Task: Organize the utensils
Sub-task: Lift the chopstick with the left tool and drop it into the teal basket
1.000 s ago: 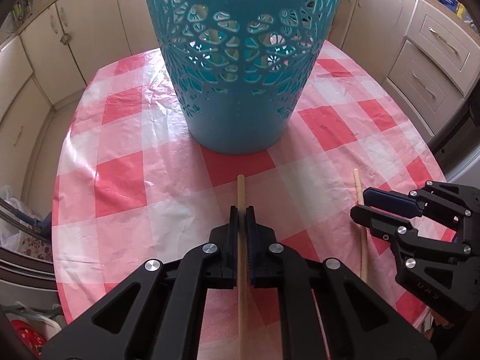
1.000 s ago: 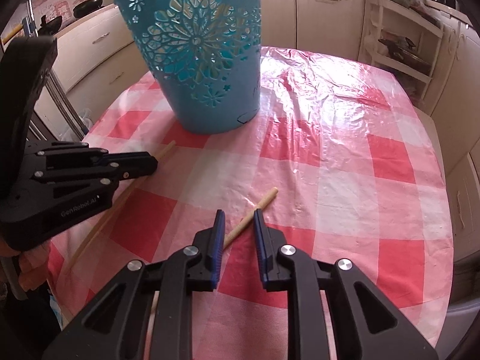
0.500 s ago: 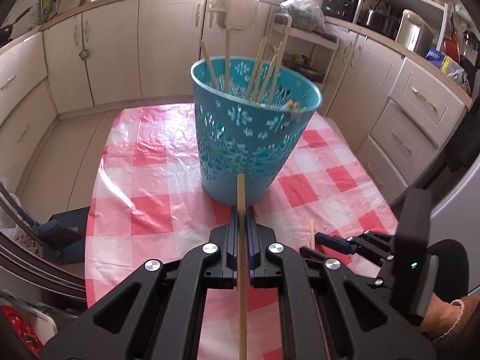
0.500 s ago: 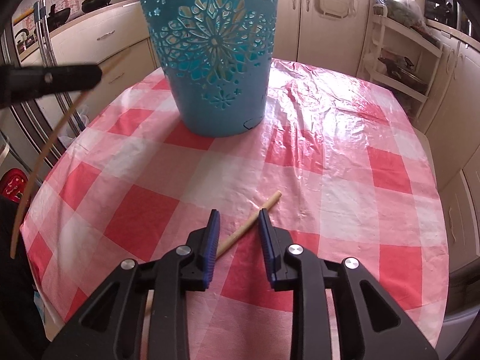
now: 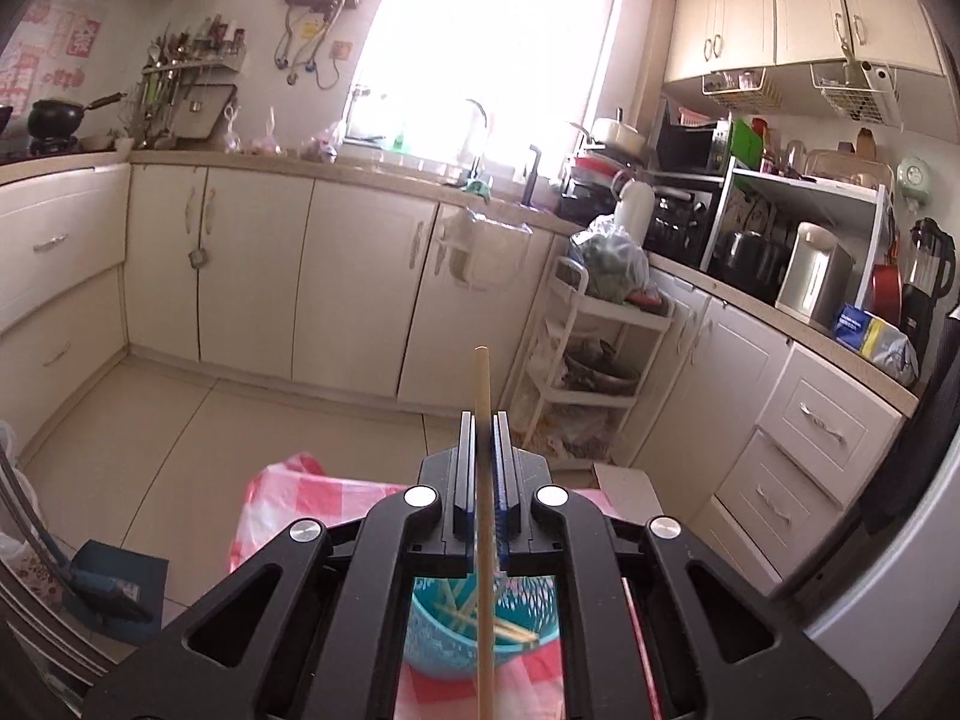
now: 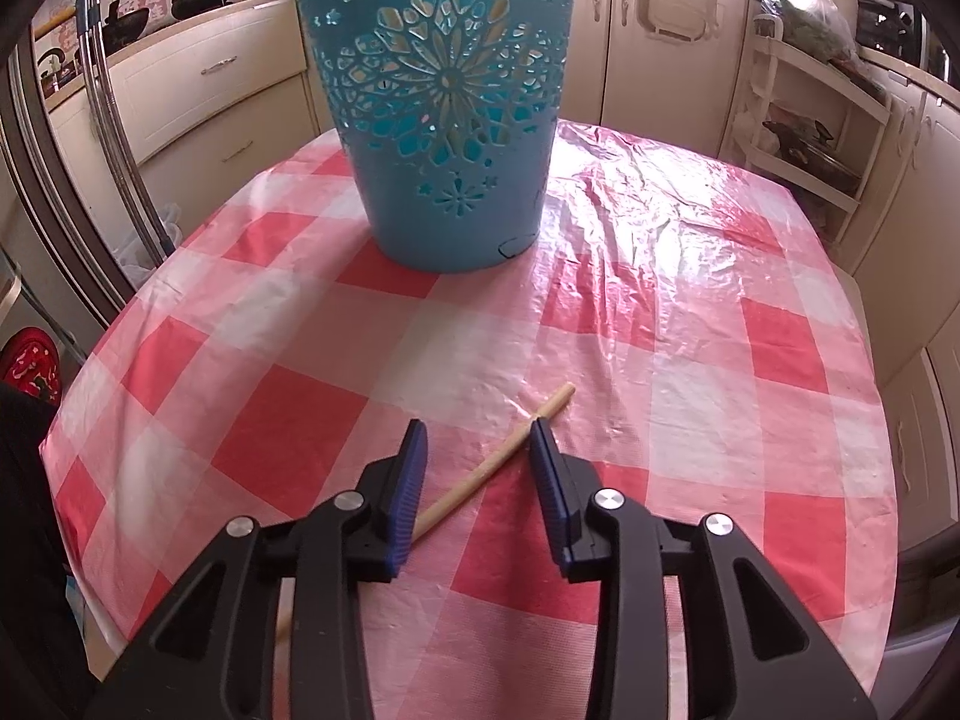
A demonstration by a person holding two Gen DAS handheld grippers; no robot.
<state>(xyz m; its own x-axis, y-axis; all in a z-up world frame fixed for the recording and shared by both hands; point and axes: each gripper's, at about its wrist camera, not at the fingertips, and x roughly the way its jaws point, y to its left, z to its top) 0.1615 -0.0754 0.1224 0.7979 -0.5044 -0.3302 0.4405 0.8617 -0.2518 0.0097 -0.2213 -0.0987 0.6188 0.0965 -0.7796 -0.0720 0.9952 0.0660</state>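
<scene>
My left gripper point(image 5: 482, 420) is shut on a wooden chopstick point(image 5: 482, 378) and holds it high above the table, tip pointing at the kitchen. Below it, between the gripper's arms, I see down into the blue cut-out basket point(image 5: 432, 648), which holds several chopsticks. In the right wrist view the same basket point(image 6: 444, 120) stands upright on the red-and-white checked tablecloth point(image 6: 690, 312). My right gripper point(image 6: 478, 433) is open, low over the cloth, its jaws on either side of a second chopstick point(image 6: 480, 480) that lies diagonally on the table.
Cream cabinets point(image 5: 348, 282) and a white trolley rack point(image 5: 594, 360) stand beyond the table. A fridge door with metal handles point(image 6: 102, 120) is at the left. The table's edges point(image 6: 882, 480) curve off at right and left.
My left gripper has risen from table level with the chopstick to high above the basket's mouth. My right gripper has opened wider around the lying chopstick.
</scene>
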